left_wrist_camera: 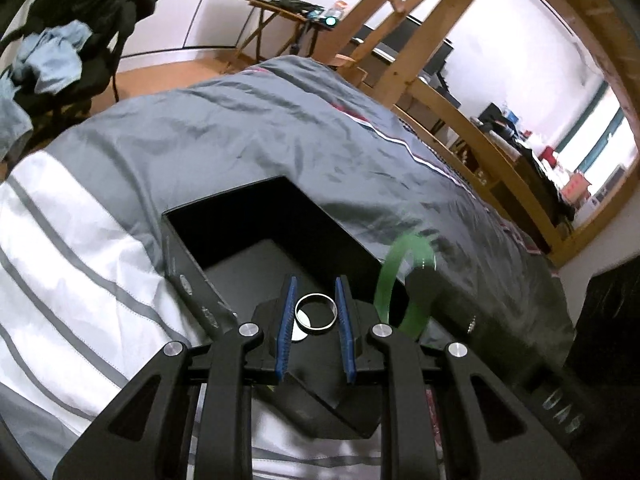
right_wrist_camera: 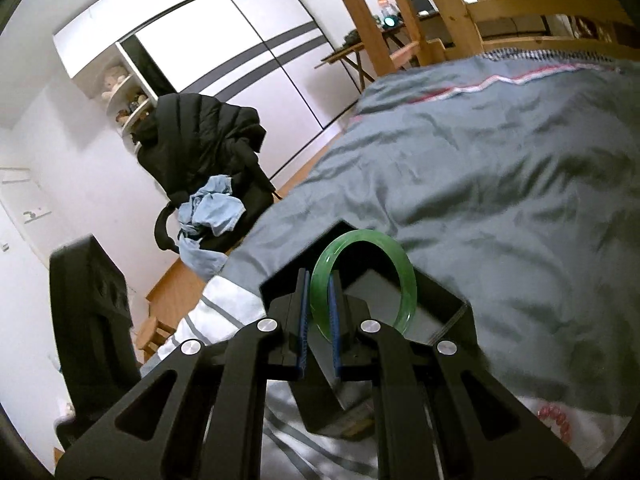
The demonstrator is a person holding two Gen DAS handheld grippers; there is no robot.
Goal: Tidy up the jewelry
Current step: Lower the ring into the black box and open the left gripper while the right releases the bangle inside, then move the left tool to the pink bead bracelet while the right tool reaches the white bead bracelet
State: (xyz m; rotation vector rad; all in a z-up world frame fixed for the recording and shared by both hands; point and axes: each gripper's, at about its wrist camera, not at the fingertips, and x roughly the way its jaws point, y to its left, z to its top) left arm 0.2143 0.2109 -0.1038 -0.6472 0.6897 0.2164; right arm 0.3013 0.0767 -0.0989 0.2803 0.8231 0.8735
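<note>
An open black box [left_wrist_camera: 224, 216] lies on the bed. My left gripper [left_wrist_camera: 316, 312] is shut on a silver ring [left_wrist_camera: 316, 313], held flat between the blue pads over the box's near part. My right gripper [right_wrist_camera: 319, 312] is shut on a green jade bangle [right_wrist_camera: 408, 276], held upright over the same box [right_wrist_camera: 452, 304]. The bangle shows blurred in the left wrist view [left_wrist_camera: 386, 280], at the box's right edge.
The bed has a grey and white striped duvet [left_wrist_camera: 120, 184]. A pink beaded bracelet [right_wrist_camera: 556, 420] lies on the duvet at the lower right. A chair with dark and blue clothes [right_wrist_camera: 208, 184] stands beside the bed. A wooden bed frame [left_wrist_camera: 460, 108] runs along the far side.
</note>
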